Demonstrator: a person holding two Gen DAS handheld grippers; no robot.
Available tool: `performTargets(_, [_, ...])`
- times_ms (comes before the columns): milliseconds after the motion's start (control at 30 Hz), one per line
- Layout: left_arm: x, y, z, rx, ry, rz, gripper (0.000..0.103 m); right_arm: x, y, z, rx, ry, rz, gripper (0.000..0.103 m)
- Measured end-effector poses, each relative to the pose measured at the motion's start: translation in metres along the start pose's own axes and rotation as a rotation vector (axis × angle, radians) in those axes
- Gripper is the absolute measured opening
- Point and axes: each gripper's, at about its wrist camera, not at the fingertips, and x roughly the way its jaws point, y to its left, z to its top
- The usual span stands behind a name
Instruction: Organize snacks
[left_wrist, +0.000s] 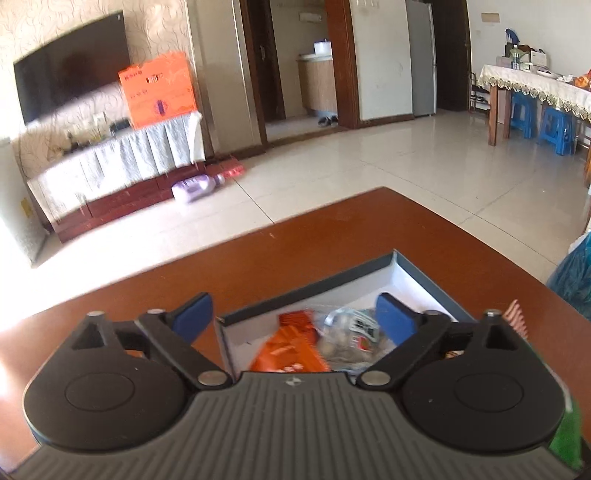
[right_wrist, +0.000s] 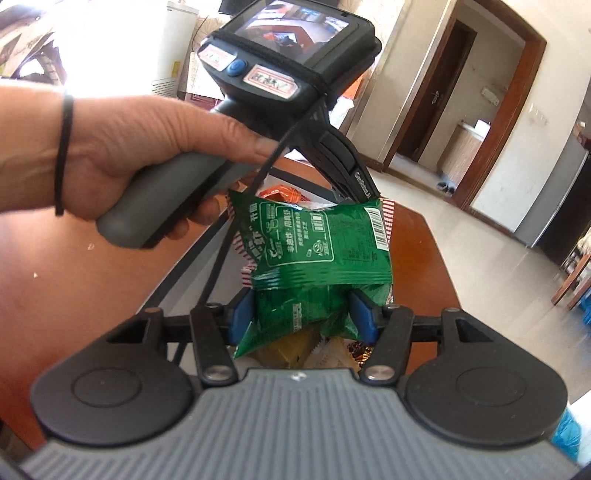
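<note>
The left gripper (left_wrist: 298, 319) stands wide apart over the box (left_wrist: 413, 280), empty above the orange packet (left_wrist: 291, 347); the right gripper (right_wrist: 301, 315) clamps a green snack bag (right_wrist: 314, 240), ready for boxing

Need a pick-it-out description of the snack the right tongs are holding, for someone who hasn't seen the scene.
Start at the reddish-brown wooden table, then find the right tongs above the snack pile at its near edge. Pinched between their blue pads is a glossy green foil snack packet. It is the only green one, with white print, a barcode and red-and-white striped ends, and it is lifted while the orange and yellow packets lie below.
</note>
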Motion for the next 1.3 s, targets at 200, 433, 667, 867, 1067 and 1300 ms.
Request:
performTargets(200, [-0.027, 0.012, 0.005, 0.033, -0.064, 0.047, 0.099, -0.025, 0.01, -0.016, -0.047, -0.053, -0.014, 0.072])
performTargets(433, [-0.06, 0.027, -0.001, -0.002, -0.105, 0.036, 0.099, -0.068, -0.001, -0.022, 0.076, -0.239, -0.014, 0.072])
performTargets(667, [-0.106, 0.038, -0.002, -0.09, -0.115, 0.044, 0.102, -0.046, -0.004, -0.021, 0.132, -0.14, 0.088, 0.071])
performTargets(867, [-0.158, 0.05, -0.012, -0.115, -0.103, 0.121, 0.102, -0.082, -0.017, -0.033, 0.256, -0.223, 0.073, 0.071])
performTargets(1067, [-0.219, 0.056, -0.029, -0.128, -0.122, 0.209, 0.103, -0.111, -0.005, -0.034, 0.302, -0.281, 0.062, 0.072])
performTargets(1300, [-0.276, 0.067, -0.058, -0.246, -0.099, 0.162, 0.103, -0.151, -0.006, -0.045, 0.403, -0.264, 0.096, 0.072])
